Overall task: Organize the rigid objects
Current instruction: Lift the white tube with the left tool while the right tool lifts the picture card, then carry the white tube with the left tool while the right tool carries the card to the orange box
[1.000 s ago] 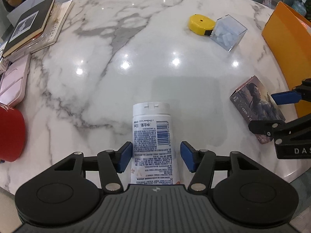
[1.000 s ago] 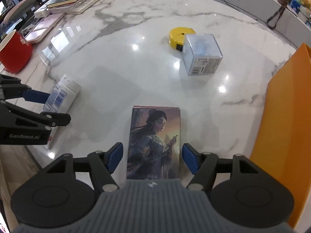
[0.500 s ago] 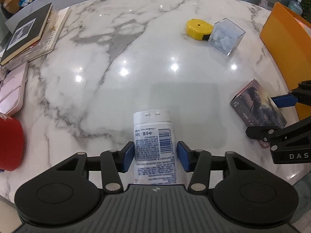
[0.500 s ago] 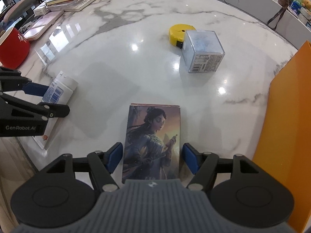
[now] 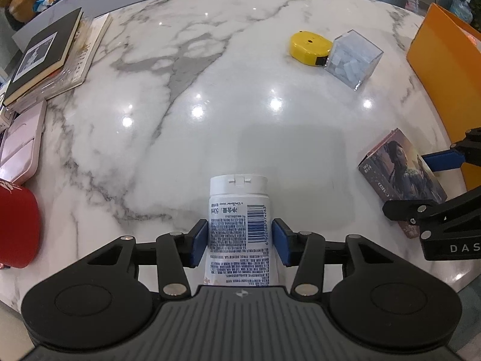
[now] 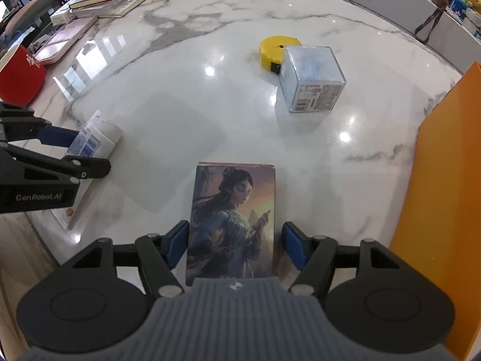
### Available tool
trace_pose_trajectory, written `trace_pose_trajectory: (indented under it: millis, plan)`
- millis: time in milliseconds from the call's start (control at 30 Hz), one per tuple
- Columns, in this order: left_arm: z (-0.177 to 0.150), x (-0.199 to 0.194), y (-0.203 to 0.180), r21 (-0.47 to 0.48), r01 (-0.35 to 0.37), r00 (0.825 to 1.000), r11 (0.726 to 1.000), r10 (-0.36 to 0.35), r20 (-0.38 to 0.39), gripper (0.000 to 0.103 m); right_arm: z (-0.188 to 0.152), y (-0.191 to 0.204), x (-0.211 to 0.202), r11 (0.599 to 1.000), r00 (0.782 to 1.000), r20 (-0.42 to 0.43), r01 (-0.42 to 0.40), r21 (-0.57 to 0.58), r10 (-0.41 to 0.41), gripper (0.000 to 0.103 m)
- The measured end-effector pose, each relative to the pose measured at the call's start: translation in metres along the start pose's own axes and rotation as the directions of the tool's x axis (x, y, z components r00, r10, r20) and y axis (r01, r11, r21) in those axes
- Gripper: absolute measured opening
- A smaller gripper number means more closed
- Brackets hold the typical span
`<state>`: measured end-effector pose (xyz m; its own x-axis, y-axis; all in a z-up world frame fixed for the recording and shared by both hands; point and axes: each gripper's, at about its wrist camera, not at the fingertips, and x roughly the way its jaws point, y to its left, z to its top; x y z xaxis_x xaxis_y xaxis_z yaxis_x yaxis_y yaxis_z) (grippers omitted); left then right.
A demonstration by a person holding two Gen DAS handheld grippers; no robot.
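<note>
A white tube [image 5: 239, 219] with a flip cap lies between the pads of my left gripper [image 5: 239, 239], which has closed on its sides; it also shows in the right wrist view [image 6: 93, 143]. A box with a painted woman [image 6: 233, 222] lies on the marble table between my right gripper's [image 6: 233, 246] fingers; the left pad is at its edge and a small gap shows at the right pad. The box also shows in the left wrist view [image 5: 401, 170].
A yellow tape measure [image 5: 309, 46] and a clear cube box [image 5: 353, 57] sit at the far right. An orange bin [image 6: 445, 186] stands on the right. Books [image 5: 48, 60], a pink case [image 5: 21, 147] and a red cup [image 5: 15, 225] line the left edge.
My left gripper's pads closed in from a wide gap onto the white tube. My right gripper narrowed slightly around the picture box. Both views rose a little.
</note>
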<state>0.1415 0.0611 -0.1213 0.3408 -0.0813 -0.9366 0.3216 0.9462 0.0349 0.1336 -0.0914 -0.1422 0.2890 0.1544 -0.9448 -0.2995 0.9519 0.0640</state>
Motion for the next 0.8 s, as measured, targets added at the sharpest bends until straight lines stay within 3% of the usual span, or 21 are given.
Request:
trace_pose_trajectory:
  millis: [133,200,800]
  plan:
    - [0.0,0.0,0.003,-0.022,0.014,1.0,1.0,-0.013,0.009,0.052,0.002,0.005,0.001,1.0,1.0,-0.016,0.013,-0.01,-0.013,0.065]
    - [0.001,0.0,0.002,-0.018,0.015,1.0,1.0,-0.015,0.016,0.052,0.003,0.007,0.001,0.999,1.0,-0.015,0.027,-0.024,-0.027,0.058]
    - [0.0,-0.013,0.016,-0.08,0.091,0.995,0.993,-0.088,0.037,0.05,0.007,0.009,-0.014,0.999,1.0,-0.009,0.014,-0.038,-0.014,0.057]
